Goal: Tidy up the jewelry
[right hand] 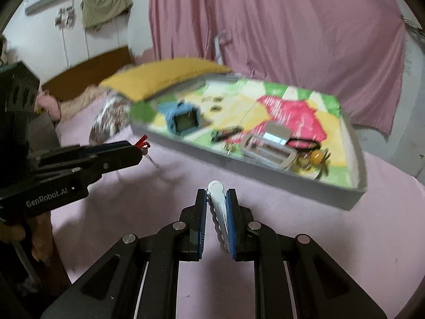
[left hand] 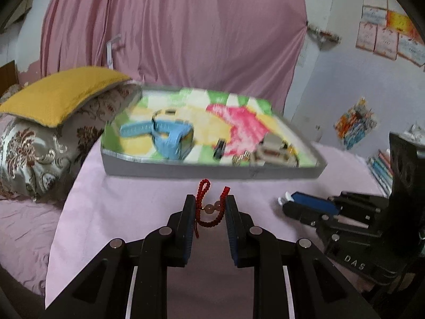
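In the left wrist view my left gripper (left hand: 209, 198) is shut on a red cord bracelet (left hand: 209, 208) with pale pink beads, lifted off the pink bedsheet. Its red ends stick out past the fingertips. My right gripper (right hand: 216, 192) is shut on a white hair clip (right hand: 217, 207), whose rounded tip pokes out in front. Each gripper also shows in the other view: the right gripper (left hand: 285, 202) low on the right, the left gripper (right hand: 142, 146) on the left with the bracelet (right hand: 142, 140). Ahead lies a grey tray (left hand: 212, 171) with a colourful lining.
The tray (right hand: 265, 180) holds a blue watch (right hand: 183, 121), a white case (right hand: 268, 146), a yellow bead item (right hand: 316, 156) and small dark pieces. A yellow pillow (left hand: 61, 93) on a patterned cushion lies left of the tray. A pink curtain (left hand: 186, 26) hangs behind.
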Motion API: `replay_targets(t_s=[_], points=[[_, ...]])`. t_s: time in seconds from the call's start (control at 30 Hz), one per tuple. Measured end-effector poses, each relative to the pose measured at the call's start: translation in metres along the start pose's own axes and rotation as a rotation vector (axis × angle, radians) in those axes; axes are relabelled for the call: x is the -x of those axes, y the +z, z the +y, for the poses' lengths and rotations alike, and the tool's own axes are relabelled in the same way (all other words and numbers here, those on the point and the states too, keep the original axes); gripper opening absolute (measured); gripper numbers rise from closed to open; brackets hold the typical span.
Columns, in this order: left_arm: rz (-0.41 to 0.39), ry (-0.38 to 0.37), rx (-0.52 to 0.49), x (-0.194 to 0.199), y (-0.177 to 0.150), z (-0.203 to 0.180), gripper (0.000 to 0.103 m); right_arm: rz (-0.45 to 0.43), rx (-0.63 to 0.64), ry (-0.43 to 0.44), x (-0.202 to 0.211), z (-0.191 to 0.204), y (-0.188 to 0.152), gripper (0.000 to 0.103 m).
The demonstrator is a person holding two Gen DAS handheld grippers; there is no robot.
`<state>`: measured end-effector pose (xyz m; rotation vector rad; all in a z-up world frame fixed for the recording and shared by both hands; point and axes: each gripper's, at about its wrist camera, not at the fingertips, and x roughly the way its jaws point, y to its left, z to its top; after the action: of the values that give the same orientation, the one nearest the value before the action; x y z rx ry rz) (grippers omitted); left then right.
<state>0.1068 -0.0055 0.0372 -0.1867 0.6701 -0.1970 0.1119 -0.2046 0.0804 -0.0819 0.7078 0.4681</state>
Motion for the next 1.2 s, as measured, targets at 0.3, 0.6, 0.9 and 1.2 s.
replay_targets(t_s=[0.3,0.6,0.9,1.2], points=[[-0.180,-0.006,-0.024,0.001,0.029,-0.021,0.021,-0.238,-0.060,-0.078,0.028,-0.019,0.029,0.013],[-0.299,-0.013,-0.026,-0.023,0.067,-0.033,0.021,-0.342,-0.095,-0.148,0.023,-0.047,0.057,0.013],[-0.330,0.011,-0.030,-0.054,0.085,-0.036,0.021,-0.310,-0.161,-0.204,-0.012,-0.075,0.066,0.013],[-0.092,0.017,0.008,-0.100,0.087,-0.024,0.021,-0.121,-0.195,-0.199,-0.052,-0.090,0.065,0.013]])
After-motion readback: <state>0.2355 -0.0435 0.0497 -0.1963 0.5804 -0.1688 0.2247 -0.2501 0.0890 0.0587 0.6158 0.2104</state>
